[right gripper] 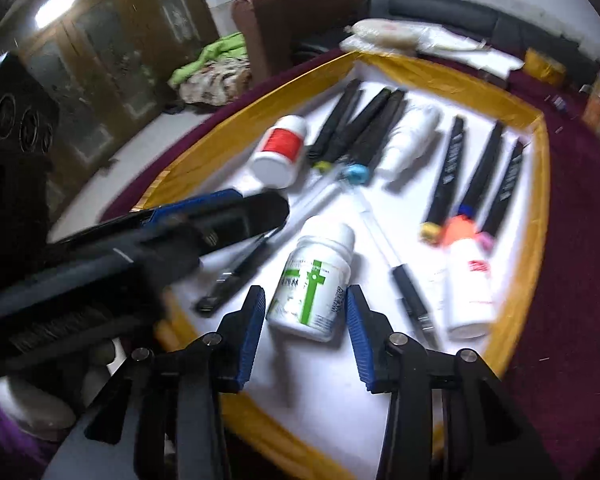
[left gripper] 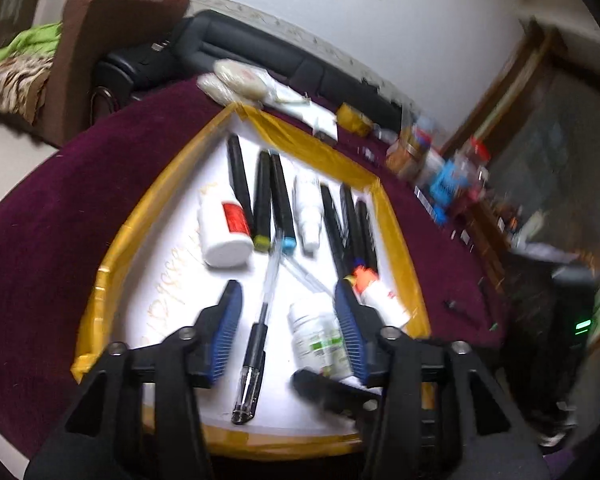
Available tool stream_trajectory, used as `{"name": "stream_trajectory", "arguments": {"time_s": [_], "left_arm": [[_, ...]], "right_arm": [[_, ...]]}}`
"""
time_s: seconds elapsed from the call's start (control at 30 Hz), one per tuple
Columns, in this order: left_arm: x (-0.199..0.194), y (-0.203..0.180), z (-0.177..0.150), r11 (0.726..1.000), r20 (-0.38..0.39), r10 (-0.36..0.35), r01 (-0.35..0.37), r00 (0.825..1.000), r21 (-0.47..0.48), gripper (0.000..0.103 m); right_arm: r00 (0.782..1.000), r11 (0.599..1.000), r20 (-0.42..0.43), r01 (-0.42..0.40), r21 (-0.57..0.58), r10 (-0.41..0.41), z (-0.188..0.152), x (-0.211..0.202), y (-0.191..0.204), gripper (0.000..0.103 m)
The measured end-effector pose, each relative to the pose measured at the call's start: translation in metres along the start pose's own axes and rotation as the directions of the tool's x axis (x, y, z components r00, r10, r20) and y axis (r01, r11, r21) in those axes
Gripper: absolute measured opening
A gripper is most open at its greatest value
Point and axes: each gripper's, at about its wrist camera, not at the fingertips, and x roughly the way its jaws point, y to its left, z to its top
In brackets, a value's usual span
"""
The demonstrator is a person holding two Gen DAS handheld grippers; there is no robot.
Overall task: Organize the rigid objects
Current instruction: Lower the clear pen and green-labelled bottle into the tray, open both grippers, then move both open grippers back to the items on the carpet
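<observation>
While my left gripper (left gripper: 288, 332) is hanging apart over the freed pen (left gripper: 256, 344), I am spreading my right gripper (right gripper: 306, 334) around the green-cross bottle (right gripper: 314, 276), needing closure next

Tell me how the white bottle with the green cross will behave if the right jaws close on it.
The bottle lies on its side, round-bodied, so it may roll away if nudged off-centre. Its label looks smooth, so it could slip. It looks rigid plastic, unlikely to deform.
</observation>
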Motion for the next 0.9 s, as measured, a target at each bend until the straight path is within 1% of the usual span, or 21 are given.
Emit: {"name": "stream_trajectory", "arguments": {"time_s": [0.03, 0.07, 0.17, 0.27, 0.4, 0.57, 0.63, 0.67, 0.73, 0.77, 0.8, 0.87, 0.9], "left_arm": [[-0.005, 0.002, 0.002, 1.000, 0.017, -0.003, 0.004, 1.000, -0.009, 0.050], [-0.011, 0.003, 0.004, 1.000, 0.040, 0.001, 0.000, 0.999, -0.015, 0.051], [-0.025, 0.005, 0.010, 1.000, 0.091, 0.017, -0.015, 0.996, -0.022, 0.057], [-0.034, 0.009, 0.012, 0.999, 0.130, 0.033, -0.029, 0.991, -0.033, 0.061], [-0.035, 0.011, 0.013, 0.997, 0.143, 0.071, -0.070, 0.987, -0.019, 0.061], [-0.029, 0.008, 0.009, 0.996, 0.118, 0.092, -0.093, 0.989, 0.007, 0.063], [-0.030, 0.006, 0.008, 0.995, 0.120, 0.099, -0.102, 0.988, 0.022, 0.063], [-0.032, 0.005, 0.008, 0.994, 0.127, 0.104, -0.109, 0.986, 0.031, 0.063], [-0.035, 0.004, 0.007, 0.991, 0.138, 0.120, -0.127, 0.983, 0.044, 0.067], [-0.037, 0.005, 0.007, 0.990, 0.142, 0.125, -0.132, 0.982, 0.045, 0.069], [-0.037, 0.005, 0.007, 0.990, 0.143, 0.124, -0.131, 0.982, 0.045, 0.069], [-0.037, 0.005, 0.006, 0.991, 0.139, 0.121, -0.128, 0.983, 0.045, 0.069], [-0.036, 0.004, 0.006, 0.991, 0.137, 0.120, -0.127, 0.983, 0.047, 0.069]], "right_arm": [[0.999, 0.999, -0.008, -0.047, 0.020, 0.047, 0.000, 0.002, -0.002, 0.038], [0.998, 0.997, -0.003, -0.069, 0.030, 0.069, 0.001, 0.002, -0.003, 0.038], [0.994, 0.993, -0.003, -0.105, 0.047, 0.105, 0.003, 0.004, -0.005, 0.038], [0.993, 0.989, 0.016, -0.118, 0.093, 0.117, 0.006, 0.002, -0.014, 0.038], [0.990, 0.976, 0.035, -0.141, 0.165, 0.137, 0.013, 0.000, -0.026, 0.038], [0.998, 0.988, 0.005, -0.056, 0.147, 0.056, 0.018, 0.009, -0.022, 0.039], [1.000, 0.990, 0.008, -0.025, 0.142, 0.024, 0.020, 0.009, -0.021, 0.039], [1.000, 0.990, 0.012, -0.022, 0.141, 0.021, 0.020, 0.007, -0.021, 0.039], [0.998, 0.988, 0.052, -0.025, 0.153, 0.017, 0.022, -0.007, -0.027, 0.039], [0.996, 0.987, 0.088, -0.027, 0.160, 0.013, 0.023, -0.020, -0.033, 0.039], [0.993, 0.985, 0.118, -0.017, 0.169, -0.003, 0.023, -0.032, -0.040, 0.039], [0.980, 0.975, 0.181, 0.038, 0.217, -0.078, 0.019, -0.064, -0.064, 0.041], [0.974, 0.969, 0.199, 0.056, 0.242, -0.106, 0.016, -0.076, -0.075, 0.042]]}}
